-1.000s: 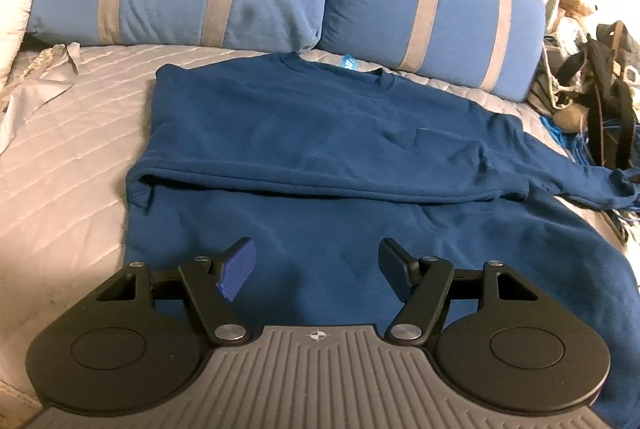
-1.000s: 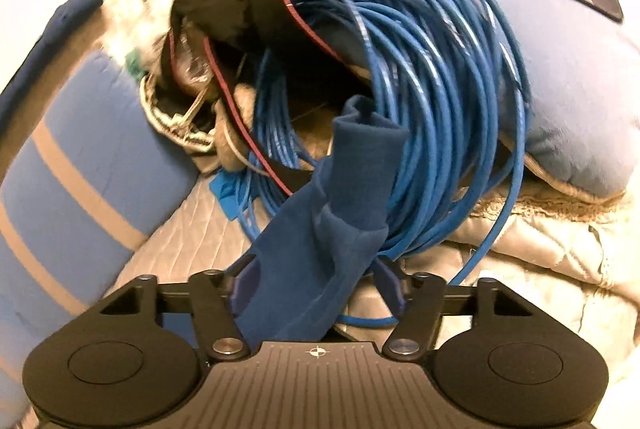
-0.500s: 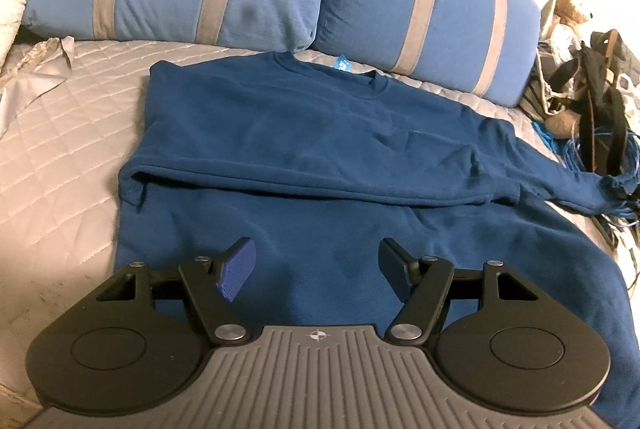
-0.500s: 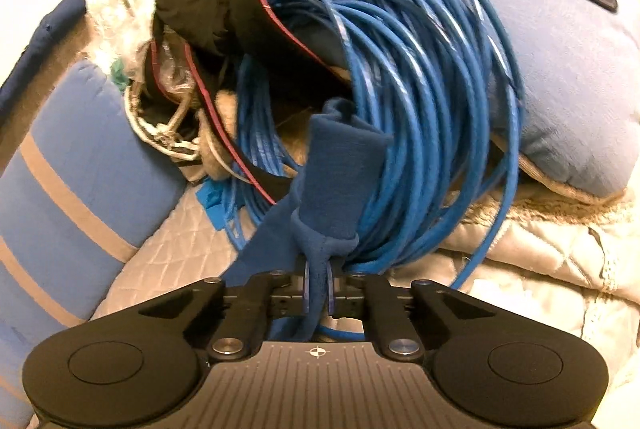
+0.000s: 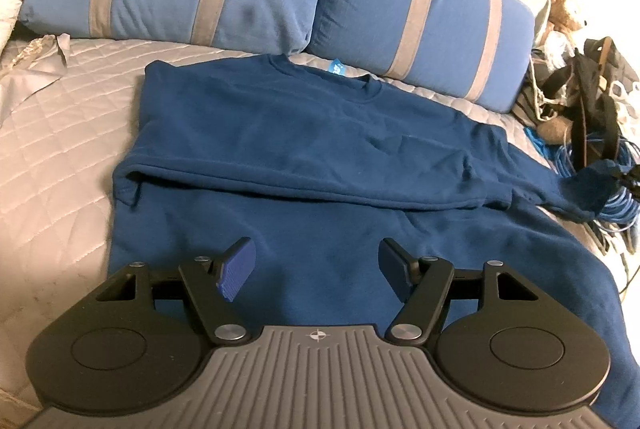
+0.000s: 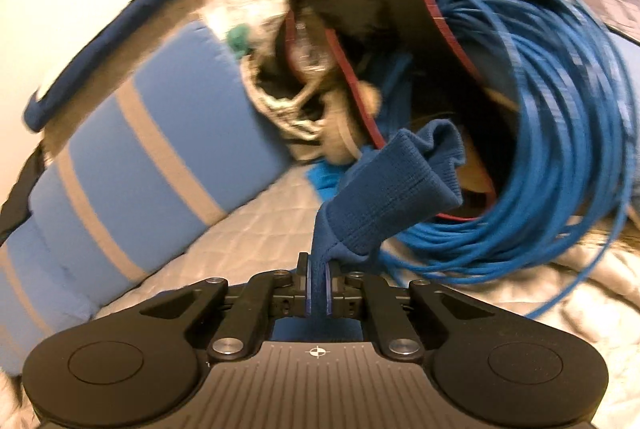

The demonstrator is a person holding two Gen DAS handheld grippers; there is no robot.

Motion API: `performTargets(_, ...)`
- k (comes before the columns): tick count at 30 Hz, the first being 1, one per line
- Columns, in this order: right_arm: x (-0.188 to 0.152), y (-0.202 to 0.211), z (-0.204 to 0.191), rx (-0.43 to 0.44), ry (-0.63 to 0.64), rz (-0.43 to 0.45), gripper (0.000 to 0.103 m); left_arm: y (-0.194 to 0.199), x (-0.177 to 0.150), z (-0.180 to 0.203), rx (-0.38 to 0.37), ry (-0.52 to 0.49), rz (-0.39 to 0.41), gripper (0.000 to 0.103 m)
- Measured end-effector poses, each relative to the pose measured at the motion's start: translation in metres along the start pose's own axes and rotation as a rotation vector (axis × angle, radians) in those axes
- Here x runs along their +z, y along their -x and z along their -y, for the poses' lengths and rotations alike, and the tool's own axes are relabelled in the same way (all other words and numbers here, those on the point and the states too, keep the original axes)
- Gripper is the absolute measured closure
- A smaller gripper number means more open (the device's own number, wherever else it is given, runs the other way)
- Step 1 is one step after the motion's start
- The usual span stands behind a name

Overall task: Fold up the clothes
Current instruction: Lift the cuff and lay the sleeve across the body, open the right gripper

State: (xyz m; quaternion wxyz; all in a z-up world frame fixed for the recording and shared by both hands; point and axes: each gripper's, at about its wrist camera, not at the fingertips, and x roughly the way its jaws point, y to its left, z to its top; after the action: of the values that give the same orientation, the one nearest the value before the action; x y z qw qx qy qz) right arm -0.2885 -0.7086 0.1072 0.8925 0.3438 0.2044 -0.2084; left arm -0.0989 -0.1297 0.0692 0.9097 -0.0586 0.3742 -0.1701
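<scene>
Right gripper (image 6: 317,287) is pinching the sleeve cuff (image 6: 394,189) at frame center, right beside the cable coil (image 6: 560,133); snagging looks likely. Left gripper (image 5: 316,271) fingers are gaping wide over the sweatshirt (image 5: 304,149) lying mid-frame on the bed (image 5: 60,133).

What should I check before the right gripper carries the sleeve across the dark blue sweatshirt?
1. Right gripper shut on the ribbed sleeve cuff: ok.
2. Cuff free of the coiled blue cable: cannot tell; the cable lies close behind it.
3. Left gripper open and holding nothing: ok.
4. Dark blue sweatshirt spread on the quilted grey bedcover: ok.
5. Other sleeve already folded across the body: ok.
6. Right wrist view sharp: not ok, blurred.
</scene>
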Motion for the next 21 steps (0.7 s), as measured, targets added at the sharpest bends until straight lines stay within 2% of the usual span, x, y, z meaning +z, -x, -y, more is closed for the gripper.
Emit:
performTargets(12,-0.021,-0.015,-0.076,0.175,0.063,-0.063,0.095,0.001,-0.001,-0.003,-0.007,0.019,0.008,0.035)
performTargets(21,-0.051,-0.031,-0.132,0.286,0.115,-0.141,0.095,0.003,-0.001,-0.007,-0.021,0.040,0.013,0.035)
